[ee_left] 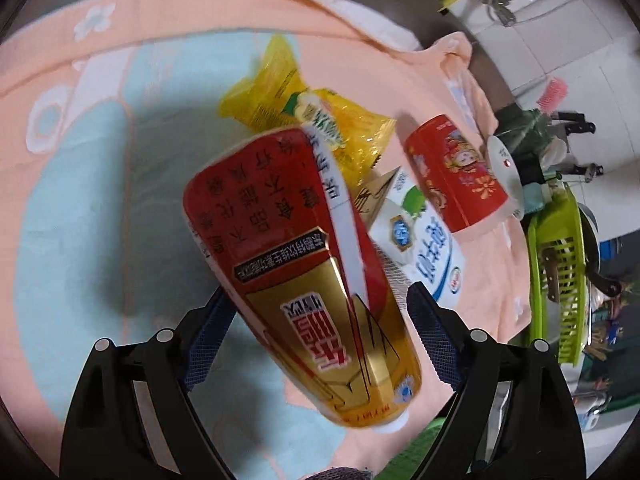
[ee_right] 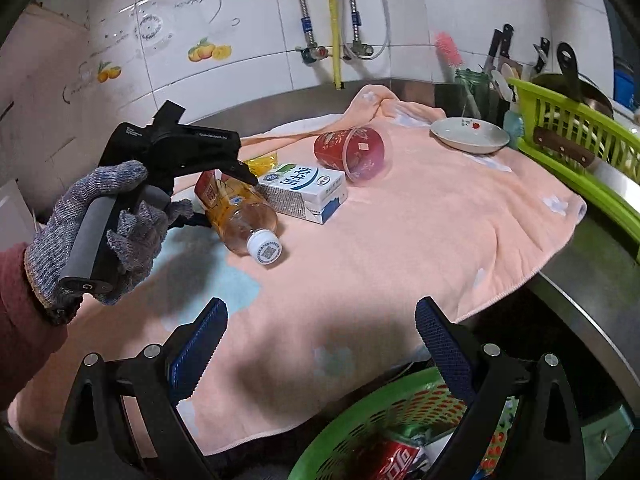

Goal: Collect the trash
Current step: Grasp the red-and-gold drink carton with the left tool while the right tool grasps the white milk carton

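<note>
The left gripper (ee_left: pixel 320 336) has its jaws spread wide. At nine o'clock in the right wrist view, a gloved left hand (ee_right: pixel 100 232) grips its handle. The right gripper (ee_right: pixel 320 336) hangs with jaws parted.

Bottle (ee_left: pixel 304 276) blurred, hides yellow wrapper (ee_left: pixel 320 120) at 12 o'clock; cola can (ee_right: pixel 394 460) cut off at 6 o'clock.

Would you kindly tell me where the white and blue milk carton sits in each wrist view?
Left wrist: the white and blue milk carton lies right of centre, partly behind the red and gold plastic bottle.
Right wrist: the carton lies upper centre on the peach towel.
Shared landmark: the tipped red plastic cup beside it.
</note>
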A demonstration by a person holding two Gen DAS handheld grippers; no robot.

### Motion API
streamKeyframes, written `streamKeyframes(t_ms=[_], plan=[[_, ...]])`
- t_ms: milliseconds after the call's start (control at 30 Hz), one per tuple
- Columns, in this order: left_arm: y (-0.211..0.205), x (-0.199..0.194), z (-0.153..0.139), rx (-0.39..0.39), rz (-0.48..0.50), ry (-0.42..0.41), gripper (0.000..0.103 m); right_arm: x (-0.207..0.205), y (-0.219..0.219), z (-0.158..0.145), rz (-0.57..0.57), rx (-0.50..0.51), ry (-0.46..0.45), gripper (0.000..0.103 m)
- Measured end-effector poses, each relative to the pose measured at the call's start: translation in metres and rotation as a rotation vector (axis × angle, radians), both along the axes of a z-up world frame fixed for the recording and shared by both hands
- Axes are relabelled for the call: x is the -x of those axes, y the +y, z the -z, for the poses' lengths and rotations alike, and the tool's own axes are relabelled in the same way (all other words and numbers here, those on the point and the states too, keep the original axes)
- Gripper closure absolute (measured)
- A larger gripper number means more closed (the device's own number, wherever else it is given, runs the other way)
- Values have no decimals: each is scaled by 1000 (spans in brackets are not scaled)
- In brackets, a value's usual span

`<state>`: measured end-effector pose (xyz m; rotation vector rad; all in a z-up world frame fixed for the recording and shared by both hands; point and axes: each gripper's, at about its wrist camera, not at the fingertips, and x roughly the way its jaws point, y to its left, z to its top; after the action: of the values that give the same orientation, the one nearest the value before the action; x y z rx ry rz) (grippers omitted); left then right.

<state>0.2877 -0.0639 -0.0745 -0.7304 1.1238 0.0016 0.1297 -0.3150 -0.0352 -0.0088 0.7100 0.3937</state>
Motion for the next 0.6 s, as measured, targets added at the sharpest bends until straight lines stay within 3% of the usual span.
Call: streamKeyframes(t_ms=[133, 233, 600], plan=[[1, 1, 5, 7, 3, -11, 18, -10, 6, 2, -23, 29, 5, 11], [1, 3, 2, 18, 23, -20, 25, -20, 10, 3, -45, 48, 10, 11], [26, 30, -16, -63, 177, 17, 29, -63, 36, -11, -182, 74, 12, 11]])
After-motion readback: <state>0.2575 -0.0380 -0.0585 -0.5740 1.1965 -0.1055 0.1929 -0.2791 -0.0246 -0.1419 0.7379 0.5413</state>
